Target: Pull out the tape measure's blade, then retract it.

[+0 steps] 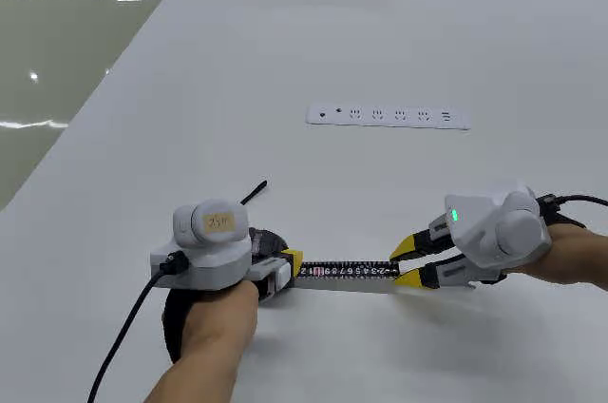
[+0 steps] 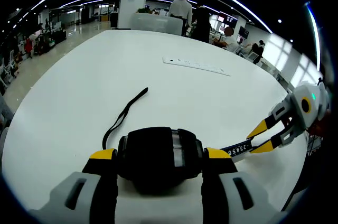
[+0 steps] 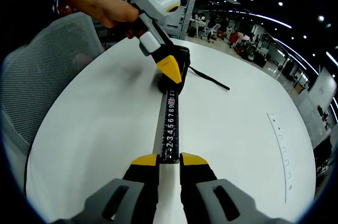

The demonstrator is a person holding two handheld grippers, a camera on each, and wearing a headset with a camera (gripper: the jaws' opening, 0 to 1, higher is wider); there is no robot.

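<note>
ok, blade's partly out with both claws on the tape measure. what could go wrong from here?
1. The right claw pinches only the very end of the blade. If it slips, the blade will likely snap back toward the case.
2. The left claw clamps the case by its two sides alone, so a harder pull could twist it or drag it out of the jaws.
</note>
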